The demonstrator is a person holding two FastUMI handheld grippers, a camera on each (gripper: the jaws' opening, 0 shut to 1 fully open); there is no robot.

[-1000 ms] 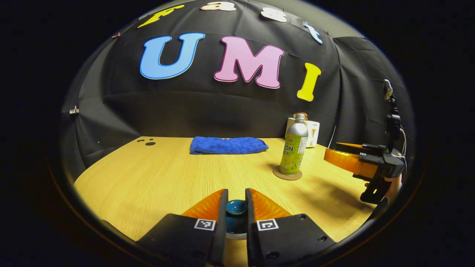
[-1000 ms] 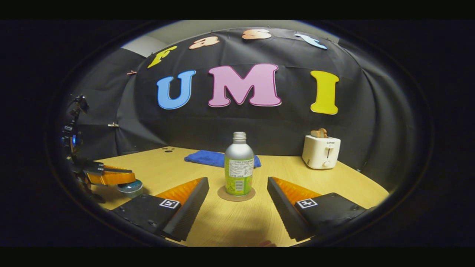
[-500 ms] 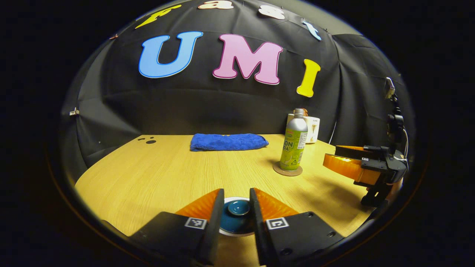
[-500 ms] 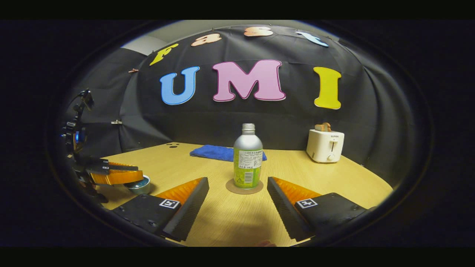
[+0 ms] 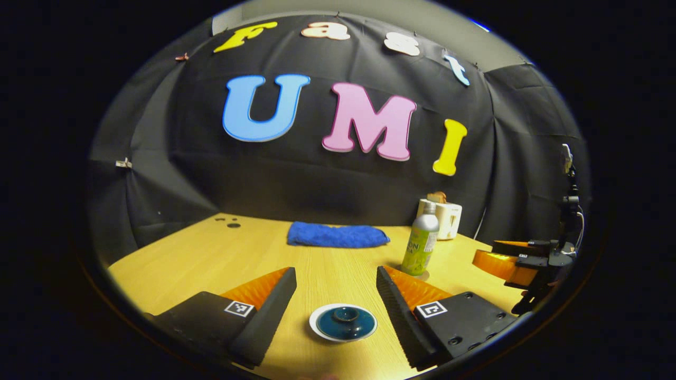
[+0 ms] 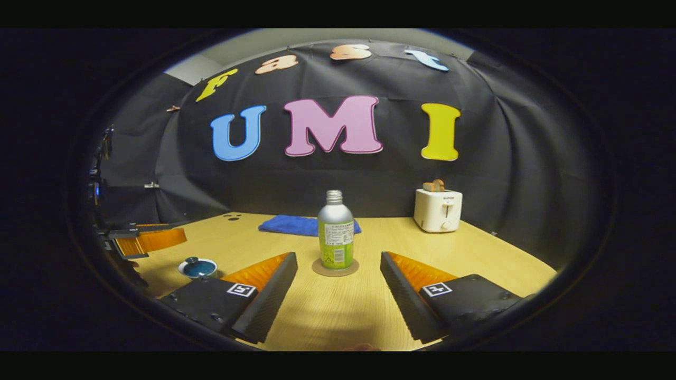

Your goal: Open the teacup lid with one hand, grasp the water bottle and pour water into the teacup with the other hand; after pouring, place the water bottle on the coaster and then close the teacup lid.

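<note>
Both grippers — left gripper (image 5: 336,295), right gripper (image 6: 338,282) — stood wide, empty; we judged the teacup lid (image 5: 343,321) fragile ceramic, best pinched by its knob.

The left gripper (image 5: 336,293) has opened, released the teacup lid (image 5: 343,321) and risen.

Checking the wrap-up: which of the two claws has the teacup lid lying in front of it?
The left claw: the blue teacup lid lies between its open fingers, while the right claw faces the water bottle.
</note>
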